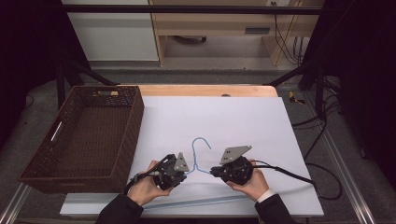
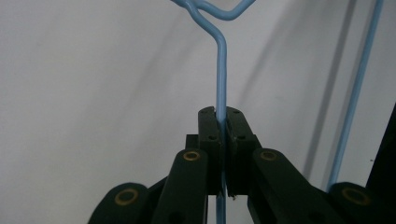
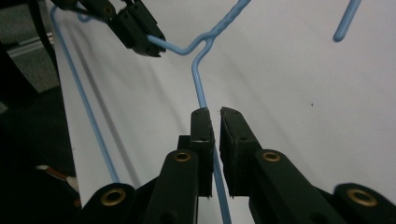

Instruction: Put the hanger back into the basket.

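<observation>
Hanger [image 1: 200, 156], blue wire: flat on white sheet [image 1: 243, 116], right of wicker basket [image 1: 84, 135]. Left gripper [image 2: 222, 122]: jaws pinching left shoulder wire. Right gripper [image 3: 215, 122]: jaws slightly parted around right shoulder wire, gap visible beside one pad.

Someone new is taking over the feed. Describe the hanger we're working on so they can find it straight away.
Start from the white sheet covering the table, right of the brown wicker basket. On its near part, between the person's two hands, lies the wire hanger, hook pointing away. It is thin and light blue, unlike the black claws at its shoulders.
</observation>
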{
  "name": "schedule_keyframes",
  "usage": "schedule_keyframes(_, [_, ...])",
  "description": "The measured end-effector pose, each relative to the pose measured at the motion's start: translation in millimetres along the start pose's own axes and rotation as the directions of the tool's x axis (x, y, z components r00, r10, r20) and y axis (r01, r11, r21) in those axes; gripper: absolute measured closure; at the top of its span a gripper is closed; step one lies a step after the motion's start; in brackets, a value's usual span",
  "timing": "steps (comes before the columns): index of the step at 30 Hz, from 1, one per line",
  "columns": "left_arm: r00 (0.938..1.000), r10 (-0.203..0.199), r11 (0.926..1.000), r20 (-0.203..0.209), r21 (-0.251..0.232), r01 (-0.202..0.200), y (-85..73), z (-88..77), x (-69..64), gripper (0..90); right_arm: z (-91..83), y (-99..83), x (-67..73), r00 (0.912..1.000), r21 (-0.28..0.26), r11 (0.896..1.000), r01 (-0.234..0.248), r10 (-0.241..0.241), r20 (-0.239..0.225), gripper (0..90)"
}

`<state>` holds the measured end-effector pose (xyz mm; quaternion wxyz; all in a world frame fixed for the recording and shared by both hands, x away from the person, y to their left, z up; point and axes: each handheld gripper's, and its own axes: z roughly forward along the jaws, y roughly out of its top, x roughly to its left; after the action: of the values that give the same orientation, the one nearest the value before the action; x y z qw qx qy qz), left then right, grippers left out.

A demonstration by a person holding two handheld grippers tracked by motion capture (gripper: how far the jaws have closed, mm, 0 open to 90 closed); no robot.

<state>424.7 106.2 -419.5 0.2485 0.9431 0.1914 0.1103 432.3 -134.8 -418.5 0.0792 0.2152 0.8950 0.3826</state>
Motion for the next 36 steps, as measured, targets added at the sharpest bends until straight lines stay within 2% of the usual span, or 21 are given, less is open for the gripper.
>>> schedule_keyframes(4, [1.0000, -0.001, 1.0000, -0.005, -0.003, 0.001, 1.5, -4.1, -1.7, 87.0, -12.7, 1.4, -2.0, 0.9997, -0.043, 0.999, -0.012, 0.013, 0.022, 77.3])
schedule_keyframes(5, [0.9999, -0.011, 0.9998, -0.006, -0.014, 0.011, 1.9, -6.1, -2.2, 87.0, -18.8, 1.4, -3.4, 0.9988, -0.067, 0.998, -0.020, 0.023, 0.044, 72.8])
schedule_keyframes(7, [0.9999, -0.009, 0.9999, -0.014, -0.013, 0.009, 2.1, -7.8, -1.9, 87.0, -21.8, 1.4, -4.5, 0.9983, -0.075, 0.997, -0.018, 0.022, 0.054, 70.8])
schedule_keyframes(8, [0.9997, -0.023, 0.9995, -0.010, -0.020, 0.023, 2.3, -9.1, -2.1, 87.1, -27.5, 0.3, -7.2, 0.9966, -0.105, 0.994, -0.032, 0.040, 0.072, 66.3])
schedule_keyframes(10, [0.9992, -0.029, 0.9990, -0.028, -0.034, 0.028, 2.3, -15.0, -1.4, 87.0, -33.1, -1.8, -10.9, 0.9924, -0.125, 0.990, -0.060, 0.073, 0.099, 61.9])
schedule_keyframes(12, [0.9990, -0.032, 0.9987, -0.032, -0.040, 0.031, 2.2, -17.0, -1.1, 87.1, -35.8, -3.4, -13.7, 0.9906, -0.137, 0.988, -0.066, 0.081, 0.110, 59.9])
schedule_keyframes(13, [0.9982, -0.047, 0.9973, -0.037, -0.059, 0.044, 1.7, -20.5, -0.1, 87.1, -41.8, -6.5, -18.2, 0.9835, -0.152, 0.985, -0.088, 0.110, 0.144, 55.3])
schedule_keyframes(15, [0.9979, -0.048, 0.9969, -0.042, -0.065, 0.045, 1.5, -22.9, 0.9, 87.1, -45.1, -8.1, -20.4, 0.9805, -0.162, 0.982, -0.099, 0.124, 0.152, 53.1])
schedule_keyframes(16, [0.9969, -0.059, 0.9960, -0.053, -0.070, 0.055, 1.3, -25.8, 2.1, 87.1, -50.9, -11.0, -24.7, 0.9718, -0.194, 0.974, -0.120, 0.156, 0.177, 43.6])
schedule_keyframes(17, [0.9969, -0.059, 0.9960, -0.053, -0.070, 0.055, 1.3, -25.8, 2.1, 87.0, -50.9, -11.0, -24.7, 0.9718, -0.194, 0.974, -0.120, 0.156, 0.177, 43.6])
schedule_keyframes(18, [0.9960, -0.067, 0.9946, -0.059, -0.084, 0.062, 1.0, -27.0, 2.2, 87.0, -55.8, -13.5, -27.8, 0.9615, -0.205, 0.970, -0.129, 0.173, 0.213, 35.7])
schedule_keyframes(19, [0.9955, -0.072, 0.9945, -0.063, -0.081, 0.067, 1.1, -28.8, 2.7, 87.0, -55.8, -13.5, -27.8, 0.9615, -0.205, 0.970, -0.129, 0.173, 0.213, 35.7])
schedule_keyframes(21, [0.9939, -0.086, 0.9924, -0.069, -0.095, 0.079, 0.7, -31.9, 3.5, 87.1, -61.8, -18.0, -33.3, 0.9460, -0.224, 0.963, -0.148, 0.204, 0.252, 27.7])
schedule_keyframes(22, [0.9936, -0.087, 0.9917, -0.072, -0.101, 0.080, 0.5, -33.0, 3.7, 87.1, -61.8, -18.0, -33.3, 0.9460, -0.224, 0.963, -0.148, 0.204, 0.252, 27.7])
schedule_keyframes(23, [0.9924, -0.094, 0.9907, -0.079, -0.106, 0.086, 0.3, -34.5, 4.1, 87.1, -64.9, -20.9, -36.2, 0.9372, -0.245, 0.955, -0.170, 0.233, 0.259, 23.2])
schedule_keyframes(24, [0.9923, -0.098, 0.9900, -0.077, -0.110, 0.089, 0.0, -36.0, 5.1, 87.1, -64.9, -20.9, -36.2, 0.9372, -0.245, 0.955, -0.170, 0.233, 0.259, 23.2])
schedule_keyframes(26, [0.9904, -0.108, 0.9884, -0.086, -0.116, 0.098, -0.4, -39.1, 6.8, 87.0, -68.3, -24.6, -40.0, 0.9275, -0.265, 0.946, -0.189, 0.260, 0.268, 19.0])
schedule_keyframes(29, [0.9864, -0.129, 0.9846, -0.102, -0.132, 0.115, -0.9, -43.6, 10.9, 87.1, -75.0, -31.4, -45.4, 0.9050, -0.290, 0.932, -0.217, 0.303, 0.298, 14.0])
schedule_keyframes(31, [0.9852, -0.135, 0.9845, -0.106, -0.127, 0.121, -1.0, -44.9, 11.9, 87.1, -78.2, -34.0, -47.2, 0.8951, -0.301, 0.926, -0.229, 0.322, 0.309, 11.6])
schedule_keyframes(32, [0.9844, -0.138, 0.9838, -0.110, -0.130, 0.123, -1.3, -45.6, 12.7, 87.1, -78.2, -34.0, -47.2, 0.8951, -0.301, 0.926, -0.229, 0.322, 0.309, 11.6])
schedule_keyframes(36, [0.9797, -0.157, 0.9807, -0.124, -0.136, 0.140, 0.2, -50.7, 15.3, 87.0, -87.5, -39.2, -49.4, 0.8770, -0.325, 0.917, -0.232, 0.342, 0.338, 8.4])
